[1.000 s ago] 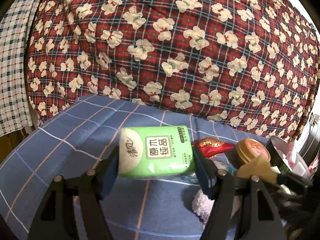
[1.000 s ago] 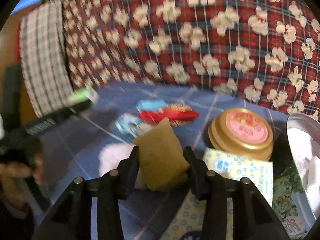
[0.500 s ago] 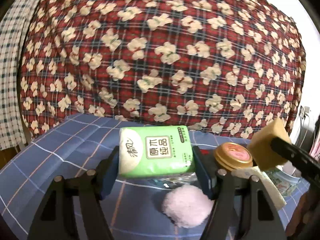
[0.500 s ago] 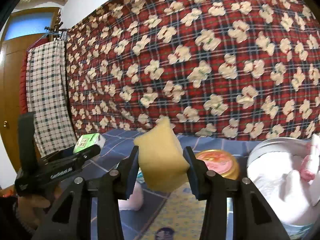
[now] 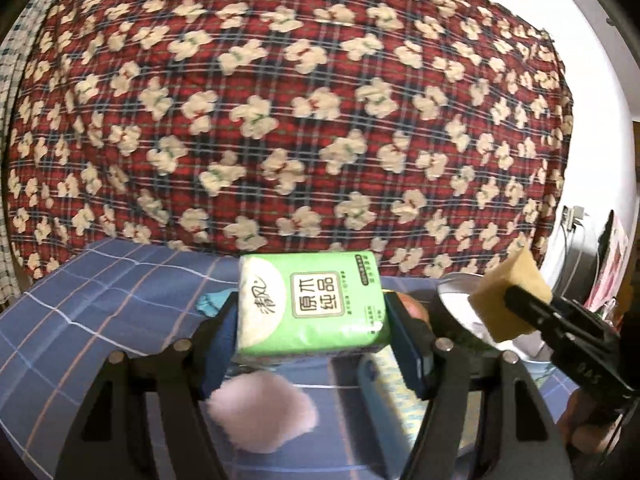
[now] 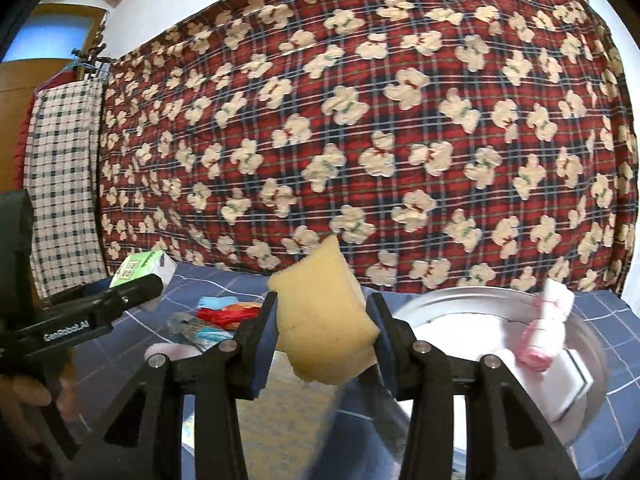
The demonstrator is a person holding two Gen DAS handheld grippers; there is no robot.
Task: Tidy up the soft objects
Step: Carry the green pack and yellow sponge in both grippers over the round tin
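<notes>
Jaws (image 5: 310,344) tight on tissue pack (image 5: 310,300), mid-air.

Open air ahead; plaid quilt (image 6: 400,128) behind metal bowl (image 6: 460,300).

Green tissue pack (image 5: 312,304) and yellow sponge (image 6: 326,320) held aloft, clamped.

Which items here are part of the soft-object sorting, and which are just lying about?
In the job: green tissue pack in left gripper; yellow sponge in right gripper; metal basin; pink puff.
Lying about: red snack packet; floral quilt.
</notes>
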